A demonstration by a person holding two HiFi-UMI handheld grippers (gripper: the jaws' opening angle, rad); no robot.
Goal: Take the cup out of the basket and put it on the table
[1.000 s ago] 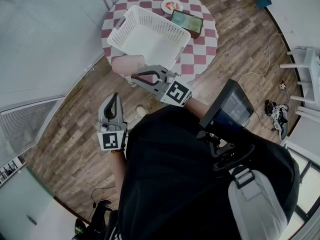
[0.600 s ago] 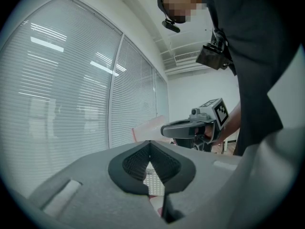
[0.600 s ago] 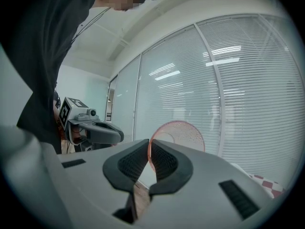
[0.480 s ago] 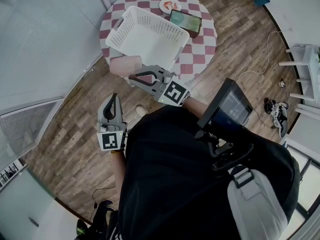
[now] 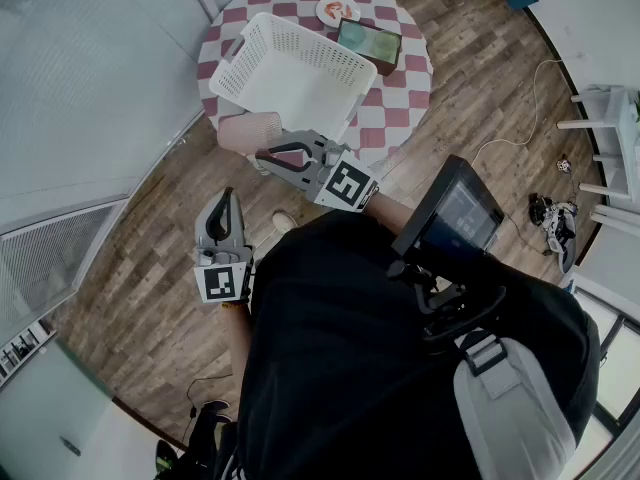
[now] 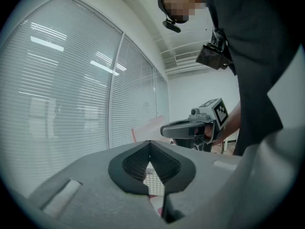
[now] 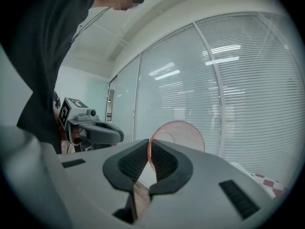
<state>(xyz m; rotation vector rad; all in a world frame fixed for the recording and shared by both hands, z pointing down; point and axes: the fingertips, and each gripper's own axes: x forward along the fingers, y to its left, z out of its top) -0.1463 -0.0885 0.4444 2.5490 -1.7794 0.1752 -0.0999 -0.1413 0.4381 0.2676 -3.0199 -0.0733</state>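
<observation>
Gripped the pink cup (image 5: 250, 128) by its rim with the right gripper (image 5: 262, 153), jaws pinched on the thin wall, just off the edge of the checkered counter (image 5: 400, 98) and beside the white basket (image 5: 290, 68). Found counter and basket whole in the head view only. Read the pinch on the rim in the right gripper view alone. Held the left gripper (image 5: 229, 194) lower, closed on nothing. Could not tell from above whether cup touched basket.

Round table (image 5: 408, 106) draped in red-and-white checked cloth, stood on wooden floor (image 5: 140, 268), white perforated basket (image 5: 295, 73) set on it, small plate (image 5: 338, 10) and dark rectangular tray (image 5: 370, 46) laid just beyond.
</observation>
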